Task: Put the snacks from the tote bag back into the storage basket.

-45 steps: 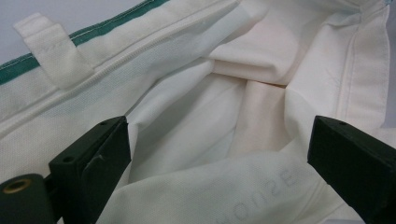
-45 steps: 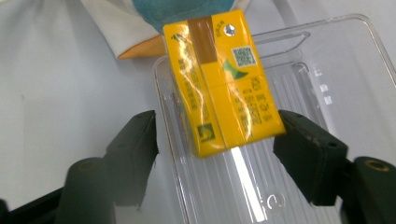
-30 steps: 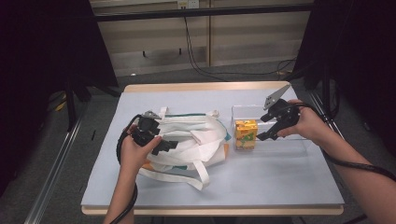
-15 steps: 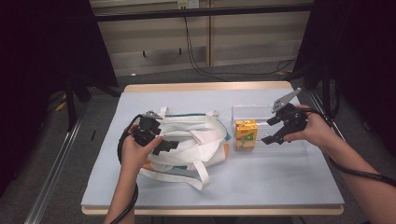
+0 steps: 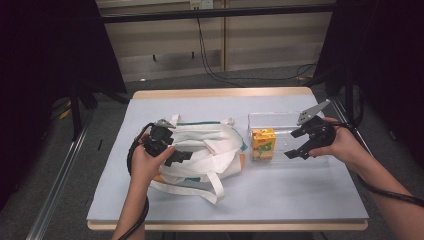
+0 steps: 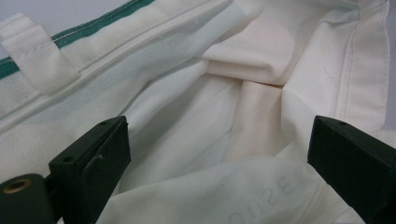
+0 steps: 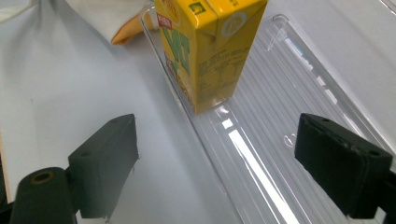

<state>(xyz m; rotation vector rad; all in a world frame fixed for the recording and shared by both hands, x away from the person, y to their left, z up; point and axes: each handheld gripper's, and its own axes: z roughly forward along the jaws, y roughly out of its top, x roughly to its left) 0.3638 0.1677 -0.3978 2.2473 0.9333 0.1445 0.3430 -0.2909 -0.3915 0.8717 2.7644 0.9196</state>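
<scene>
I see left gripper (image 5: 181, 156) jaws apart over the white bag (image 5: 210, 145); right gripper (image 5: 298, 145) jaws apart near the juice carton (image 5: 263, 143) in the clear tray (image 5: 280, 120).

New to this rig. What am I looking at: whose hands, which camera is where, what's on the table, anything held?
There is no robot arm here. A person holds a two-jaw gripper in each hand. The high view looks down on the table from above the person's side. The other two pictures come from cameras riding on the grippers, looking along their black jaws.

On the table lie a white cloth bag with a green stripe and a clear tray with a yellow carton standing at its left end.

The left gripper rests over the bag, jaws apart with cloth between them. The right gripper hangs over the tray, jaws open and pointed at the carton. Neither grips anything.
</scene>
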